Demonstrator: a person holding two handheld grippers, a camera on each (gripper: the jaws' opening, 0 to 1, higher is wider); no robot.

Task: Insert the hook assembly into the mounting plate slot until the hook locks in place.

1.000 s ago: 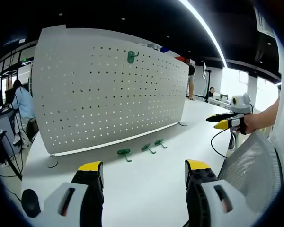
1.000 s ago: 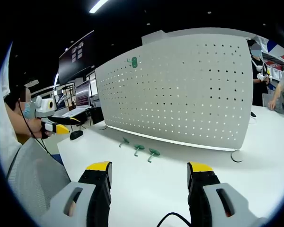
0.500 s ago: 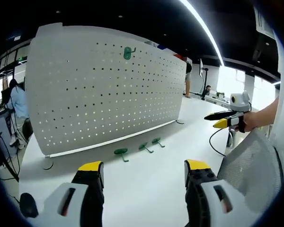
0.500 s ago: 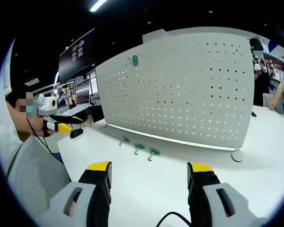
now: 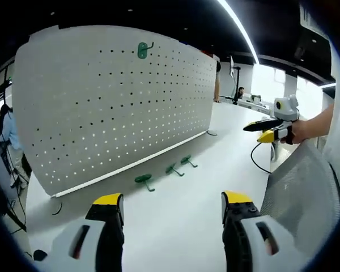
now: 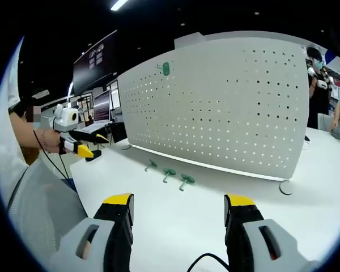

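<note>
A white table carried everything. On it stood a wide white perforated mounting plate, upright and gently curved; in the right gripper view the same plate spanned the middle of the picture.

One green hook hung on the plate near its upper edge, at about 11 o'clock in the left gripper view, and sat at about 11 o'clock in the right gripper view too.

Three more green hooks lay loose on the table in a short row just in front of the plate's lower edge, at about 6 o'clock from the plate's centre, well apart from both tools. In the right gripper view they lay near the middle.

The left gripper had its yellow-tipped jaws spread wide with nothing between them. The right gripper likewise stood wide open and empty.

In the left gripper view the right gripper appeared at 3 o'clock in a hand, held above the table; how far its jaws were parted could not be told from there. The left one showed at 9 o'clock in the right gripper view.
</note>
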